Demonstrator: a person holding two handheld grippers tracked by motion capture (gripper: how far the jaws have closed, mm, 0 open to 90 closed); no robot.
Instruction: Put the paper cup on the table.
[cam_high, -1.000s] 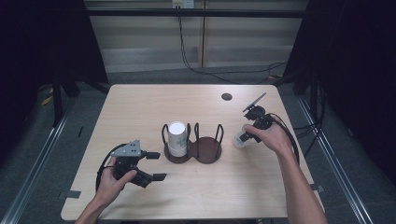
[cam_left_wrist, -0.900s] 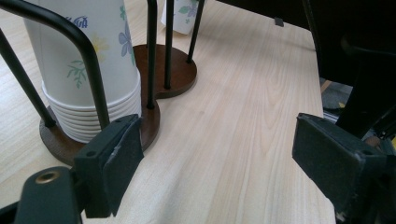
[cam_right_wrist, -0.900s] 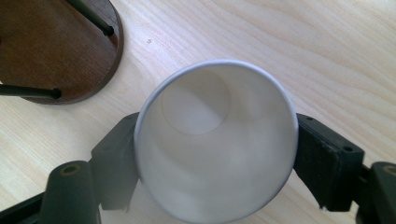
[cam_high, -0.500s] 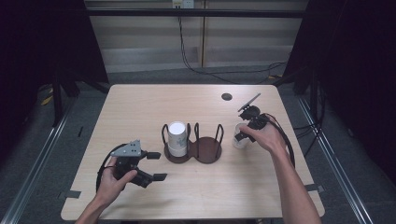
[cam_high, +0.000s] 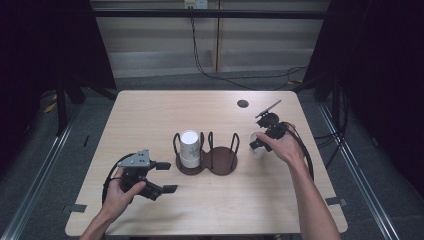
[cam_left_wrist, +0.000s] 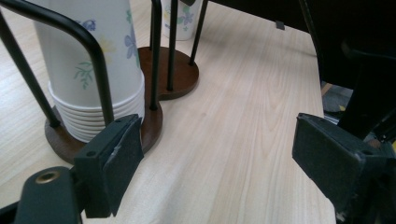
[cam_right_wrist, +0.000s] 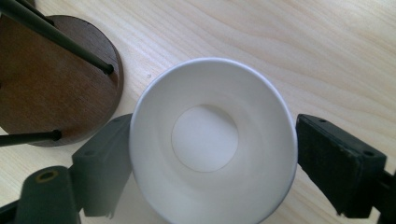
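Standing upright on the worktop (cam_high: 150, 115) between the just-opened jaws of the right hand-held gripper (cam_right_wrist: 205, 158), pads barely clear of its rim: a single paper cup (cam_right_wrist: 212, 140), beside the wooden holder (cam_right_wrist: 46, 79). Gaping wide, gripping nothing: the left hand-held gripper (cam_left_wrist: 219, 168), just short of the stacked cups (cam_left_wrist: 93, 65).

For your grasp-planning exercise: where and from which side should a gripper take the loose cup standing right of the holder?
Probably from above, pads on opposite sides of the wall below the rim: the cup stands upright, mouth up, beside the holder; the right gripper straddles it so.
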